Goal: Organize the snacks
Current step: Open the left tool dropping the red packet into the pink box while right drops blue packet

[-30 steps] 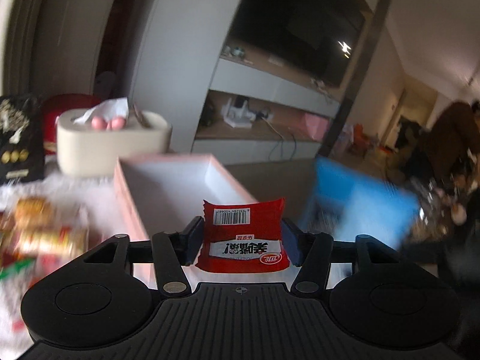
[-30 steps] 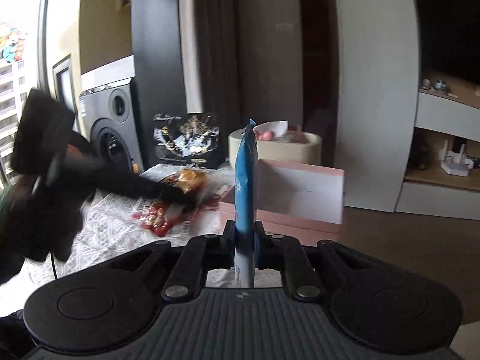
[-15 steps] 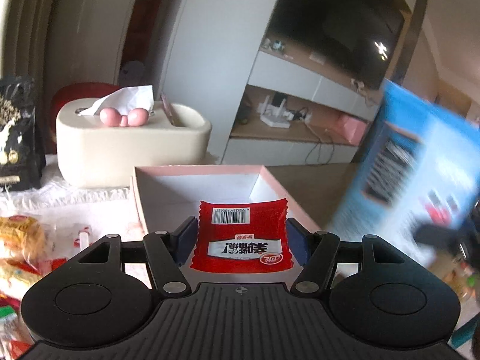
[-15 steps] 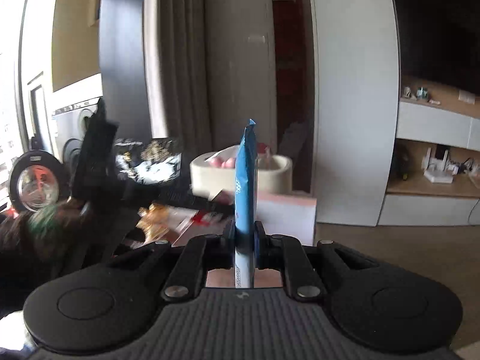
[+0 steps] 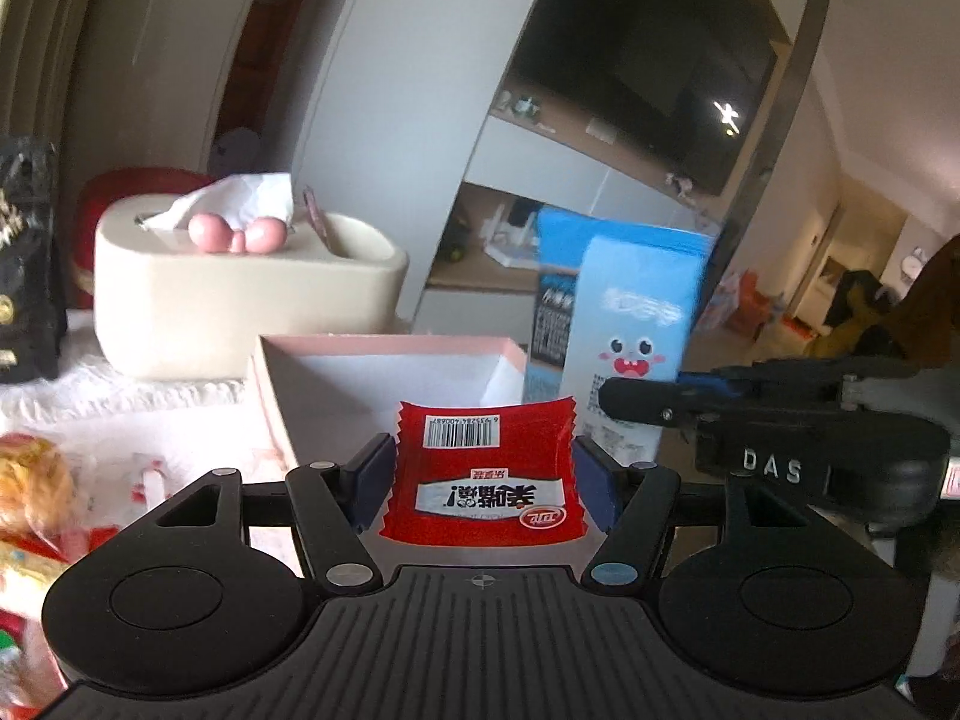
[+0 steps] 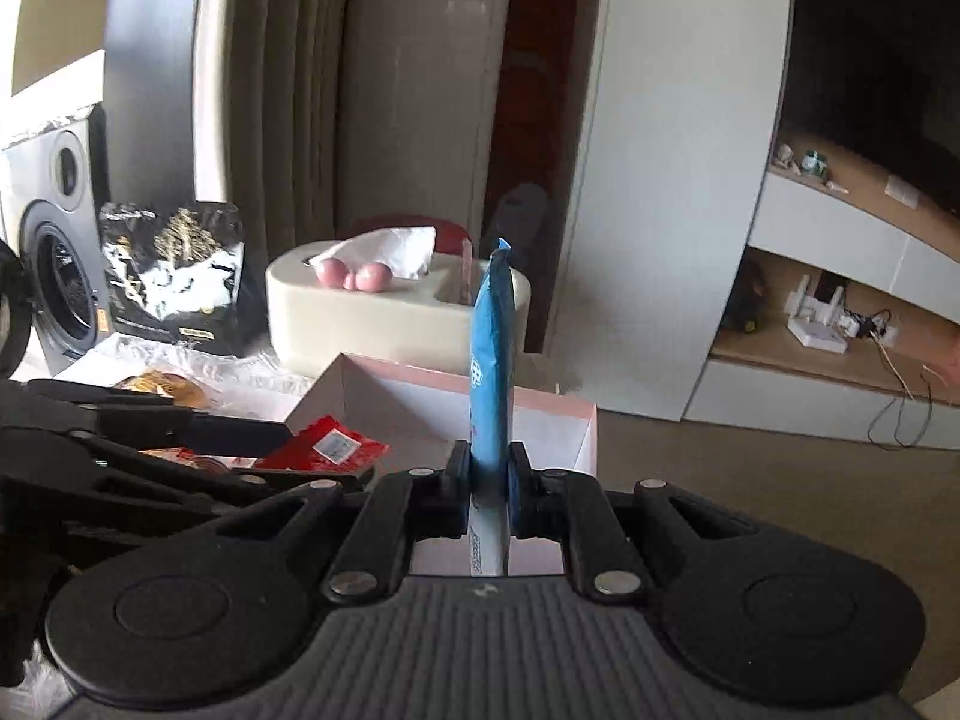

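My left gripper is shut on a red snack packet, its blue pads against the packet's two side edges, and the packet bows slightly. It hangs at the near end of an open pink box with a white inside. My right gripper is shut on a blue snack packet held upright, edge-on, over the same pink box. From the left wrist the blue packet and right gripper show at the box's right side. The right wrist shows the red packet at the box's left edge.
A cream tissue box stands just behind the pink box. A black bag and a speaker stand at the back left. Loose snacks lie on the white furry cloth to the left. Beyond the box's right side lies the floor.
The right gripper has swung in from the right with the blue packet and now stands over the box. The left gripper has come nearer and lower to the box with the red packet.
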The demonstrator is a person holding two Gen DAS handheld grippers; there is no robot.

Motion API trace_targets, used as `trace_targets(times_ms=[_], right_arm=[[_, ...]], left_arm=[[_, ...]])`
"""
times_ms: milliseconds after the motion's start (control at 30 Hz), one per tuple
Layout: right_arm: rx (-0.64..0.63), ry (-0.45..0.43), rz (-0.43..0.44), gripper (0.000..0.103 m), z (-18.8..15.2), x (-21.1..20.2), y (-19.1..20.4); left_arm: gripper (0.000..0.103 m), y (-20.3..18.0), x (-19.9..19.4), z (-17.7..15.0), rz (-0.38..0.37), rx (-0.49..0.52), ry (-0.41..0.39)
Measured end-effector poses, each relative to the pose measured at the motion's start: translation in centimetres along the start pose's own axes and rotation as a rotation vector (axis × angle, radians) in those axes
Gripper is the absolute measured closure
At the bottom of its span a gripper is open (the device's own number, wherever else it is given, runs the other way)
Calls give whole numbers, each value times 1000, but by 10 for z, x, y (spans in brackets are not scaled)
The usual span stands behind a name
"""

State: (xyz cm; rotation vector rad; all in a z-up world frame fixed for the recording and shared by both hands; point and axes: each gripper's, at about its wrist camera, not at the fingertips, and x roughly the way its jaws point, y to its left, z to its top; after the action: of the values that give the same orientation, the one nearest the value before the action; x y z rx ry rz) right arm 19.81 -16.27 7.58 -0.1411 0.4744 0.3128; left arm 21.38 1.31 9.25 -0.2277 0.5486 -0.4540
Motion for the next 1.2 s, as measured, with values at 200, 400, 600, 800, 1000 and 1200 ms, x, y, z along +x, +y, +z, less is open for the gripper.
trace_targets(times_ms=[200,400,600,800,1000,1200], right_arm=[[77,42,61,78,-2,7,-5],[113,39,76,65,-5,2,-8],[132,27,45,60,-9,-4,-13],[187,60,28,59,-22,-5,-26],[219,66,43,59,-28,-12,-27],[57,-19,66,56,-32,-30,15]], left_arm=[[31,-6,-5,-4,33,66,-16],[31,-5,-10,-1,38,48,-22],[30,-4,-5,-5,53,72,23],[30,-53,-5,-36,22,503,50],[31,-20,-39,-21,59,245,-65],[34,58,-125,-25,248,-113,-208]])
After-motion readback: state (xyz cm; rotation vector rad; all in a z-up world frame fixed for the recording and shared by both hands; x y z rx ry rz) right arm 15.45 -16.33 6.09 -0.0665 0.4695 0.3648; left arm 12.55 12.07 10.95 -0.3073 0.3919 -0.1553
